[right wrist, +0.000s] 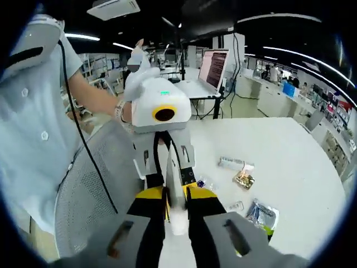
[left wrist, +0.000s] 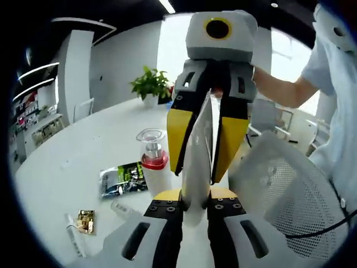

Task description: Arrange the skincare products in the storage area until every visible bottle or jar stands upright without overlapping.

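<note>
Left gripper view looks along the left gripper [left wrist: 195, 209], whose fingers are nearly closed on the lower end of a flat white tube [left wrist: 198, 162] standing between them. From above in the same view, the right gripper [left wrist: 202, 167] points back toward the camera, and its yellow-tipped fingers [left wrist: 177, 137] pinch the same tube from either side. Just behind and to the left of the tube, a bottle with a clear cap and red collar [left wrist: 152, 153] stands upright on the white counter [left wrist: 78, 167]. Lying flat near it are a dark green sachet [left wrist: 124, 180], a small clear vial [left wrist: 121, 208], a small gold packet [left wrist: 86, 221] and a thin white tube [left wrist: 72, 234]. A potted plant [left wrist: 149, 85] sits farther back.

Right gripper view has the white tube [right wrist: 174, 195] upright between the two grippers, the right one [right wrist: 177, 215] closed on it and the left [right wrist: 177, 184] facing it. A white mesh chair back [right wrist: 92, 190] and a person's sleeve [right wrist: 33, 111] are at the left.
</note>
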Demonstrator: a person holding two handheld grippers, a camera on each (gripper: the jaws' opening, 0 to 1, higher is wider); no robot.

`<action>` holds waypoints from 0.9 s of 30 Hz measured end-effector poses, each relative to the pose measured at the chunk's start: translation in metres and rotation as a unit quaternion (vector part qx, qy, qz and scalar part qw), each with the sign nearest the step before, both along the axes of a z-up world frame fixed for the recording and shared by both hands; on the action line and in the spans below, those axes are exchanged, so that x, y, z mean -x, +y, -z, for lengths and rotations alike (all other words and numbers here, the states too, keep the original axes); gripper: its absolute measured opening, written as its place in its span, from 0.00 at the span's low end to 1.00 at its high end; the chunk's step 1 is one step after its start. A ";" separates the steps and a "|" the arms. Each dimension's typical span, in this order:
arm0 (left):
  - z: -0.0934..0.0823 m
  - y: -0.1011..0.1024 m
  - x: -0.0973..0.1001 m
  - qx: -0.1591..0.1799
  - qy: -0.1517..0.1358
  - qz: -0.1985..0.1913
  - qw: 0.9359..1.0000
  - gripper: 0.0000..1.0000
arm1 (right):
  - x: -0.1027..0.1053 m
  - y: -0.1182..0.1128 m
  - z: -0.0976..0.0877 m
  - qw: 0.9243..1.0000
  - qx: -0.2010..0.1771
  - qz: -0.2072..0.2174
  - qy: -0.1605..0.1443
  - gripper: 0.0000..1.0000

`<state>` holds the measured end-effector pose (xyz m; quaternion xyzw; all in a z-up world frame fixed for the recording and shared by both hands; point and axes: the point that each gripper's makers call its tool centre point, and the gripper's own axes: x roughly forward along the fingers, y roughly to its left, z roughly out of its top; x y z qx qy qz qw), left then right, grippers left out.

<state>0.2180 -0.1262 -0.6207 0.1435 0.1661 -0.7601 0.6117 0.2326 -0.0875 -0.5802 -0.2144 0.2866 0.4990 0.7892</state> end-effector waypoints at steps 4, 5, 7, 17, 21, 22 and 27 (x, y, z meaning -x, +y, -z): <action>0.001 -0.003 -0.007 -0.006 -0.008 -0.002 1.000 0.10 | -0.007 -0.004 0.004 0.996 0.079 -0.043 0.024 0.13; 0.000 -0.003 -0.009 -0.005 -0.009 -0.004 1.000 0.10 | -0.008 -0.005 0.004 0.994 0.093 -0.053 0.031 0.13; 0.002 -0.003 -0.012 -0.009 -0.016 -0.007 1.000 0.10 | -0.011 -0.004 0.003 0.991 0.109 -0.067 0.031 0.13; 0.014 -0.011 -0.035 -0.022 -0.017 -0.013 1.000 0.10 | -0.031 -0.013 0.011 0.975 0.192 -0.096 0.058 0.11; 0.016 -0.020 -0.050 -0.018 -0.035 -0.019 0.999 0.10 | -0.042 -0.021 0.012 0.971 0.213 -0.092 0.055 0.10; 0.016 -0.022 -0.052 -0.019 -0.034 -0.020 0.999 0.10 | -0.044 -0.022 0.012 0.970 0.218 -0.091 0.055 0.10; 0.016 -0.029 -0.059 -0.020 -0.033 -0.012 0.999 0.10 | -0.055 -0.032 0.011 0.968 0.226 -0.085 0.074 0.10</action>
